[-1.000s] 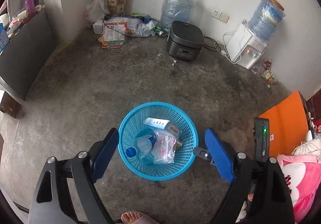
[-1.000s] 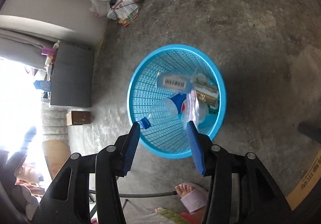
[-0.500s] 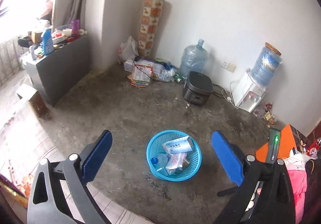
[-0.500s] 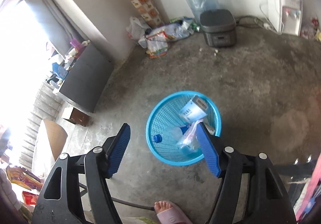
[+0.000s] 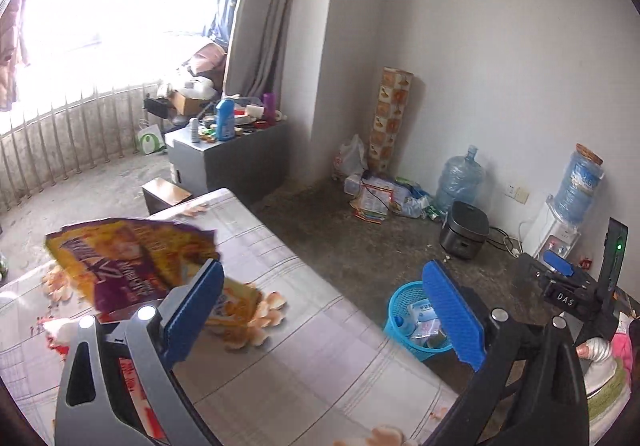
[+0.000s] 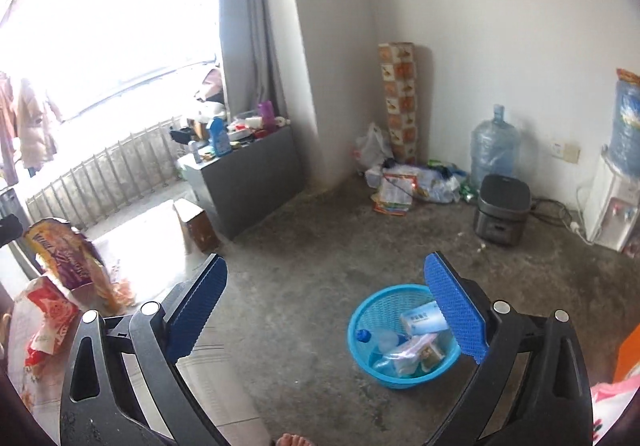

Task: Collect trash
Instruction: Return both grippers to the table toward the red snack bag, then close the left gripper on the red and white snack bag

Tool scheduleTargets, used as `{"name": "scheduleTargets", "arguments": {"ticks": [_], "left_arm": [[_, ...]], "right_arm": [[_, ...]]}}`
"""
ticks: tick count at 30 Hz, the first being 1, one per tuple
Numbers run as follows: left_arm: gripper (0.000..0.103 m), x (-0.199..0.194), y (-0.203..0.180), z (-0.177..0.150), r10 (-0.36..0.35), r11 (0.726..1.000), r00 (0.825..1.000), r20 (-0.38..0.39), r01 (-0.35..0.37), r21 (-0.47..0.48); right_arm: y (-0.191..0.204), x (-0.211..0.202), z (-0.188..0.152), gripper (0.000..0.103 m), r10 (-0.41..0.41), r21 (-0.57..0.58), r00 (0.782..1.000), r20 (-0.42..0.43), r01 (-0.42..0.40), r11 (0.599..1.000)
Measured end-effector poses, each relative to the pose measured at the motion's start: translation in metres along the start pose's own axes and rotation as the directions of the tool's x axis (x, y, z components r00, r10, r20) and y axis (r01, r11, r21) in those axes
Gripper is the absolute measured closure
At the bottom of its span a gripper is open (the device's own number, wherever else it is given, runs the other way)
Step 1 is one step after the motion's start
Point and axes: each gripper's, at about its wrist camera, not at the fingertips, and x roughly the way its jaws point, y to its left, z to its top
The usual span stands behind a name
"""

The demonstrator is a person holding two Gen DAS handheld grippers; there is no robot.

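Left gripper (image 5: 320,310): jaws wide apart, nothing between.
Right gripper (image 6: 326,310): jaws opening, nothing between.
Table (image 5: 312,358) close below left gripper, cloth-covered.
Purple-yellow snack bag (image 5: 128,266) lies on table at 10 o'clock in left view; scattered chips (image 5: 268,314) just beside it.
Blue basket (image 6: 372,310) on floor at 4 o'clock in right view, already holds bottle, carton, wrappers.
Step, judged: between pickups, turning to table trash.
Next move calls for reaching the bag, jaws straddling an edge, then closing.
Far corner: litter pile (image 6: 412,182), 1 o'clock.
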Motion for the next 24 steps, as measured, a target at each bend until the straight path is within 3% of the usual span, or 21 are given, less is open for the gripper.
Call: {"name": "scheduleTargets", "arguments": {"ticks": [3, 6, 11, 14, 20, 24], "left_arm": [[0.006, -0.034, 0.043, -0.016, 0.154, 0.987, 0.988, 0.010, -0.153, -0.044], [0.006, -0.073, 0.083, -0.034, 0.296, 0.951, 0.955, 0.011, -0.294, -0.093], [0.006, -0.132, 0.141, -0.071, 0.439, 0.872, 0.898, -0.029, -0.434, -0.225], [0.006, -0.151, 0.169, -0.098, 0.481, 0.825, 0.873, -0.083, -0.482, -0.296], [0.021, -0.147, 0.206, -0.133, 0.447, 0.794, 0.878, -0.171, -0.478, -0.375], [0.032, -0.123, 0.234, -0.141, 0.370, 0.787, 0.906, -0.207, -0.424, -0.448]], "right_arm": [[0.026, -0.002, -0.002, 0.008, 0.122, -0.018, 0.992, -0.020, -0.122, 0.992], [0.055, 0.001, -0.007, 0.008, 0.240, -0.026, 0.969, -0.057, -0.241, 0.970], [0.107, 0.022, -0.015, 0.008, 0.404, -0.029, 0.895, -0.189, -0.416, 0.909], [0.143, 0.028, -0.023, 0.012, 0.487, -0.016, 0.831, -0.269, -0.509, 0.860], [0.198, 0.044, -0.041, 0.024, 0.586, 0.072, 0.698, -0.412, -0.616, 0.785], [0.237, 0.052, -0.060, 0.029, 0.620, 0.152, 0.605, -0.500, -0.644, 0.750]]}}
